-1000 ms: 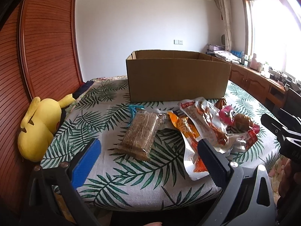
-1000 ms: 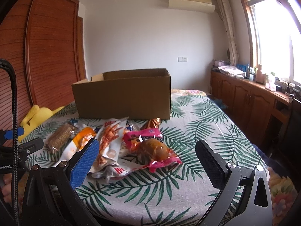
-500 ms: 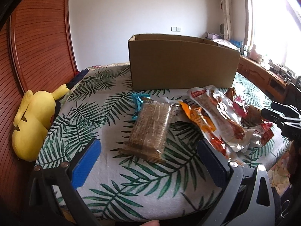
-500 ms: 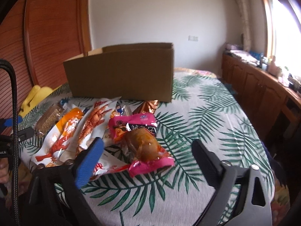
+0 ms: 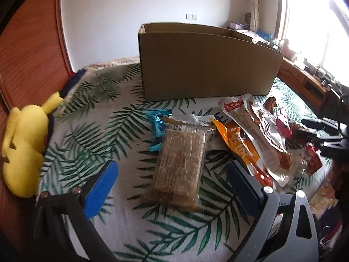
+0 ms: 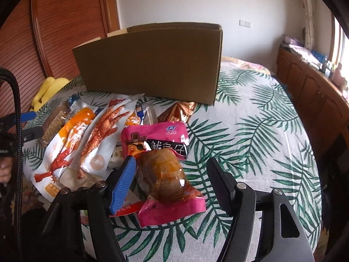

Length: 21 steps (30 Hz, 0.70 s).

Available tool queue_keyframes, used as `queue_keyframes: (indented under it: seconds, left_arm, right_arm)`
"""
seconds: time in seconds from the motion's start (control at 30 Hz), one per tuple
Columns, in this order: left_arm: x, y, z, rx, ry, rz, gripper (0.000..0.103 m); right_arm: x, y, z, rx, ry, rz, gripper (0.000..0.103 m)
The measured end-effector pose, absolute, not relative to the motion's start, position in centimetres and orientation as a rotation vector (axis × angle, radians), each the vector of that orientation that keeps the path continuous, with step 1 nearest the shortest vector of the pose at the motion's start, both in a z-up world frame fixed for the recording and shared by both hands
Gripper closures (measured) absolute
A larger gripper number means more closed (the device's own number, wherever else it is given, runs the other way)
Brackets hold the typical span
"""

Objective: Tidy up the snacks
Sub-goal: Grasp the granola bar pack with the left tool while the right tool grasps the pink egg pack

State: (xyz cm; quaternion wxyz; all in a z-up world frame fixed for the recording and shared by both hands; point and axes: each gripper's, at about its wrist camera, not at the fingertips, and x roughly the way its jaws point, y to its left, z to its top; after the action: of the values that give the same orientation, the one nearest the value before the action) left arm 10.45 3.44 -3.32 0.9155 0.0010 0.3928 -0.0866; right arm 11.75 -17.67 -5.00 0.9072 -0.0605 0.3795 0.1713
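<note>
Both grippers bear down on the snack pile in front of the open cardboard box (image 5: pixel 207 65), which stands at the far side of the bench (image 6: pixel 261 131). The left gripper (image 5: pixel 172 174) has its fingers wide apart, straddling the clear-wrapped cracker pack (image 5: pixel 181 163) without touching it. The right gripper (image 6: pixel 172 172) has just been closing; its fingers stand part-way apart around the pink pouch with the brown glossy lump (image 6: pixel 165 174) — the blue pad looks just beside the wrapper, the black one clear of it (so nothing is clamped yet).

To do this well, I would centre each pack between the pads before squeezing, catch the pouch across its bulge rather than its slippery edge, and lift straight up so the neighbouring chicken-feet packets (image 6: pixel 96 139) are not dragged along — then carry over the box wall.
</note>
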Motion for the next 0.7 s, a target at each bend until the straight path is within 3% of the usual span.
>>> queue_keyframes:
  seconds: [0.17, 0.47, 0.6, 0.7]
  left_arm:
    - [12.2, 3.7, -3.8, -0.008, 0.864, -0.182, 0.005]
    - [13.3, 3.5, -4.4, -0.013, 0.917, -0.217, 0.025]
    - [13.3, 3.1, -4.7, -0.013, 0.930, -0.243, 0.053]
    - [12.9, 2.8, -4.7, -0.006, 0.918, -0.251, 0.058]
  right_arm:
    - [12.3, -17.3, -5.4, -0.149, 0.826, 0.372, 0.035]
    - [13.0, -17.0, -5.6, -0.189, 0.878, 0.404, 0.037]
    - [13.0, -16.9, -5.7, -0.194, 0.898, 0.427, 0.044]
    - [13.0, -17.1, -5.8, -0.187, 0.906, 0.440, 0.049]
